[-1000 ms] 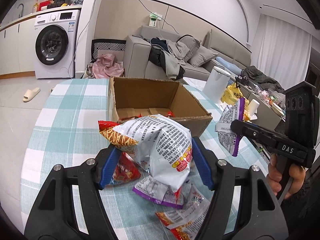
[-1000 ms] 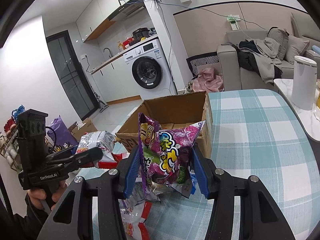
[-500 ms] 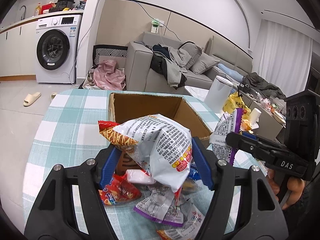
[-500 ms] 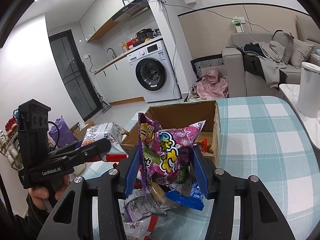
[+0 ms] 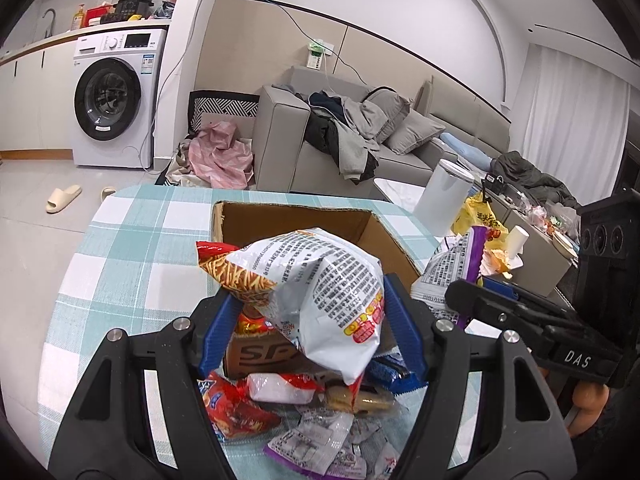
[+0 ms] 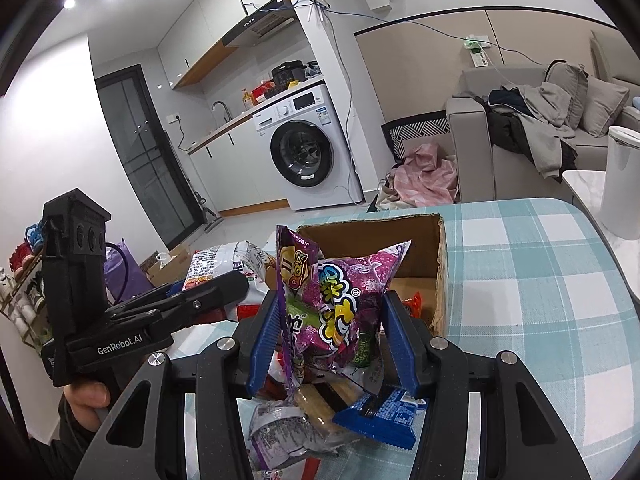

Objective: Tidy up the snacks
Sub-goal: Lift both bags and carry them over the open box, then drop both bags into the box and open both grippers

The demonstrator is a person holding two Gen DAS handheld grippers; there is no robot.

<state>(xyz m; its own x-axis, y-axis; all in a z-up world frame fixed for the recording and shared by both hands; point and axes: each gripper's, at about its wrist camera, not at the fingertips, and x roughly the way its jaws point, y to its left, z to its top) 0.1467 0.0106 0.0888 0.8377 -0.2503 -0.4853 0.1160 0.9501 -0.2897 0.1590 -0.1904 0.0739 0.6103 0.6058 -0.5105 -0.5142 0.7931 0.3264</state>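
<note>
My left gripper is shut on a white and red snack bag and holds it above the table, in front of an open cardboard box. My right gripper is shut on a purple snack bag and holds it up in front of the same box. Each gripper shows in the other's view: the right one at right, the left one at left. Loose snack packets lie on the tablecloth below, also in the right wrist view.
The round table has a teal checked cloth. A white cylindrical bin and a cluttered side table stand to the right. A sofa and washing machine are behind.
Both grippers have risen and drawn back with their bags. The box now sits farther away and lower, and more loose packets show below the fingers.
</note>
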